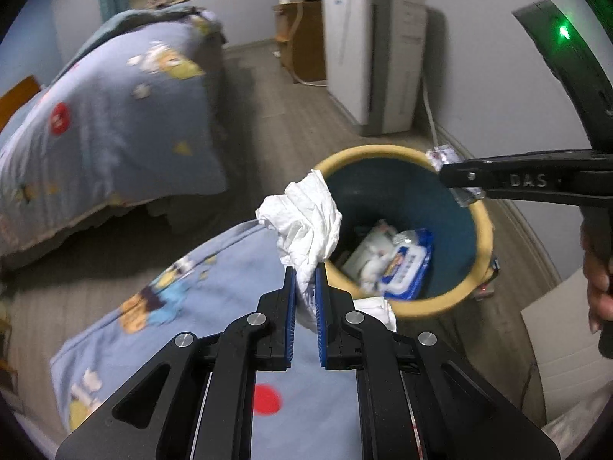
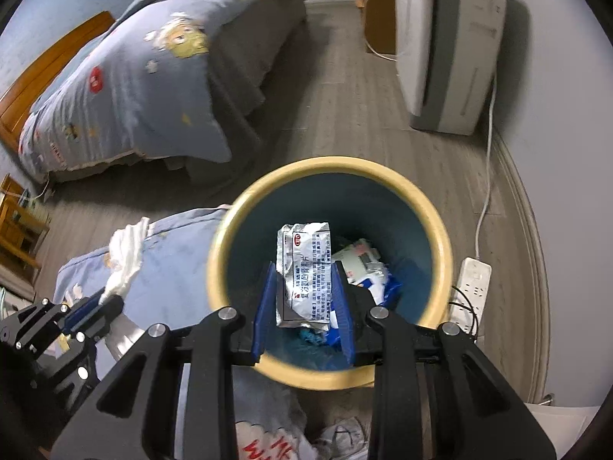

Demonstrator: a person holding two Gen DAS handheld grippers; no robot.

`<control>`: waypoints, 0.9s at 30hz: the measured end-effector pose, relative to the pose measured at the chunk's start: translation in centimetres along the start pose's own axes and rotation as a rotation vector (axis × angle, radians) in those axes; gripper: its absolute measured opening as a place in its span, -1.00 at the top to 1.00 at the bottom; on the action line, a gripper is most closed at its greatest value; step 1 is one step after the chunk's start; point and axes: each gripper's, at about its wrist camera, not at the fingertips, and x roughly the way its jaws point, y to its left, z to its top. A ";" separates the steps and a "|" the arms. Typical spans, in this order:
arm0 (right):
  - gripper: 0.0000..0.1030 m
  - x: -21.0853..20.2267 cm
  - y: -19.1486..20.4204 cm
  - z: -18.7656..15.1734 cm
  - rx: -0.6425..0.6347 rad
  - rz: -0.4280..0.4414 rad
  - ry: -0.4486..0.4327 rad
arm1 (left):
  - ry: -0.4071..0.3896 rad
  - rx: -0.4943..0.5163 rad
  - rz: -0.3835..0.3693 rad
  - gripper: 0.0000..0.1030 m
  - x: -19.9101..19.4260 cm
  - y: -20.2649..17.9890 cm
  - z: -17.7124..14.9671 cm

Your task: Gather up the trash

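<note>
A blue bin with a yellow rim [image 1: 484, 226] [image 2: 233, 211] stands on the floor with wipe packs [image 1: 406, 264] and other trash inside. My left gripper [image 1: 305, 268] is shut on a crumpled white tissue [image 1: 306, 222], held just left of the bin's rim; it also shows in the right wrist view [image 2: 126, 253]. My right gripper [image 2: 304, 268] is shut on a silver foil medicine packet [image 2: 306, 268] and holds it over the bin's opening. In the left wrist view the right gripper [image 1: 444, 176] comes in from the right above the rim.
A blue cartoon-print quilt [image 1: 214, 306] lies beside the bin. A bed [image 2: 134, 88] stands to the left. A white appliance [image 2: 452, 38] stands against the right wall, with a power strip [image 2: 471, 283] and cable on the floor by the bin.
</note>
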 end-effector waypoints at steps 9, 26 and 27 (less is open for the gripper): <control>0.42 2.2 -3.4 0.6 0.079 0.015 0.018 | 0.022 0.082 -0.050 0.79 5.0 -3.7 2.3; -0.64 -4.4 -2.2 -1.1 0.065 0.003 -0.020 | -0.013 -0.028 -0.047 -0.89 -1.9 0.2 0.4; -0.79 -5.6 -1.8 -1.7 0.057 -0.014 -0.035 | -0.013 -0.035 -0.050 -0.90 -3.1 0.4 0.3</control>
